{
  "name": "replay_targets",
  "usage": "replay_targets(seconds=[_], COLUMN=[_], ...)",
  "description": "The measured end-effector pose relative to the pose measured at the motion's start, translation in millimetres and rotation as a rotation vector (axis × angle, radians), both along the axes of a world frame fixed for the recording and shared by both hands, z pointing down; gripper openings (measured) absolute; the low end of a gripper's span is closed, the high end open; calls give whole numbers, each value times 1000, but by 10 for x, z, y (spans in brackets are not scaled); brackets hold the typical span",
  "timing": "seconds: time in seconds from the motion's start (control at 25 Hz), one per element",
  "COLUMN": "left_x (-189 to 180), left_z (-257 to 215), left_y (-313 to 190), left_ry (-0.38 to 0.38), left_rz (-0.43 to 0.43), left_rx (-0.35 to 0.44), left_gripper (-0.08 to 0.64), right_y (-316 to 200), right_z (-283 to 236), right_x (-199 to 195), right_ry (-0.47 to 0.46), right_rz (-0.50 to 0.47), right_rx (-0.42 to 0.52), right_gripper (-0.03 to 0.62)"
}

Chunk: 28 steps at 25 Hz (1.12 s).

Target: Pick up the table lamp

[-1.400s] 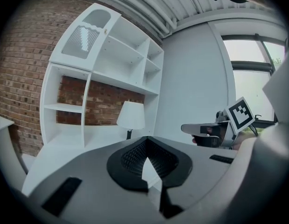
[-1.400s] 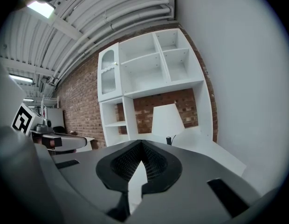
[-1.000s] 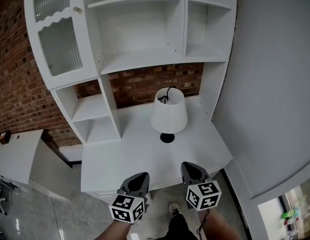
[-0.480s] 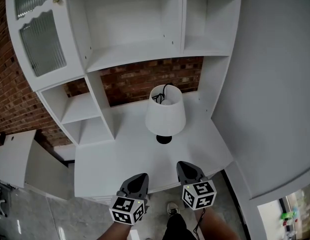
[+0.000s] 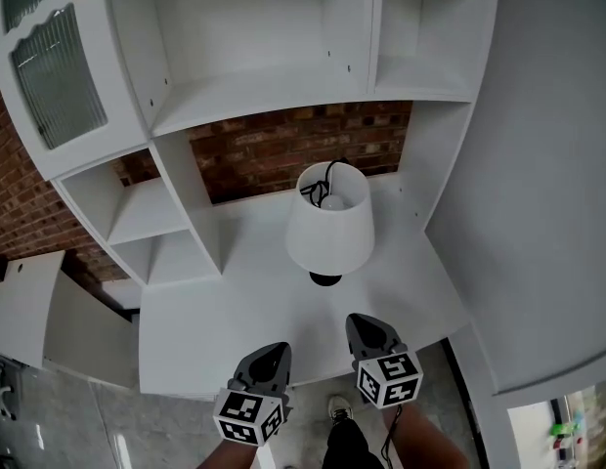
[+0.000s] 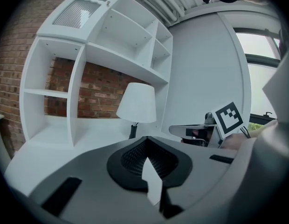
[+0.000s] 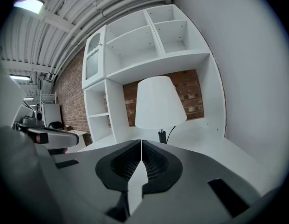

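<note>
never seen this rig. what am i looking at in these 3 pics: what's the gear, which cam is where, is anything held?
There is no robot here. A person carries a handheld claw in each hand. The top-down picture comes from a camera on the person's head. It shows the left claw and right claw at the bottom, each with a cube of square markers that is part of the tool. The other two pictures come from cameras riding on each claw, looking along its jaws. On the white desk stands one thing, a table lamp with a white shade and a dark base. White shelves rise behind it. Both claws are shut and empty, and neither has reached the lamp.
</note>
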<state>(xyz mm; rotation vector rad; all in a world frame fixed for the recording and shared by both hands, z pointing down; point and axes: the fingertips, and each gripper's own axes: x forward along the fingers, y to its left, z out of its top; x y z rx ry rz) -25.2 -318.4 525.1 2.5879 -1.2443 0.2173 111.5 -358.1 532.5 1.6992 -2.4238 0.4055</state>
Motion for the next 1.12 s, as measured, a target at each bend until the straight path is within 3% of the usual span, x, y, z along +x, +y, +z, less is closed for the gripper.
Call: replay_targets(seconds=[0.48,0.64,1.12], left_x=[150,235,25], left_z=[543,637,817], left_y=[-389,-566,-558], left_ry=[-16,5,36], left_rz=[-7,-12,-58], left_rx=[-60,-43,-33], left_gripper=[-2,-2,-2], right_y=[-564,-751,-1456], right_z=[597,753,1008], right_x=[133,143,4], right_ry=[-5,10,79], right_rz=[11,1,-15], right_rx=[-1,3,51], right_gripper=[31,104,163])
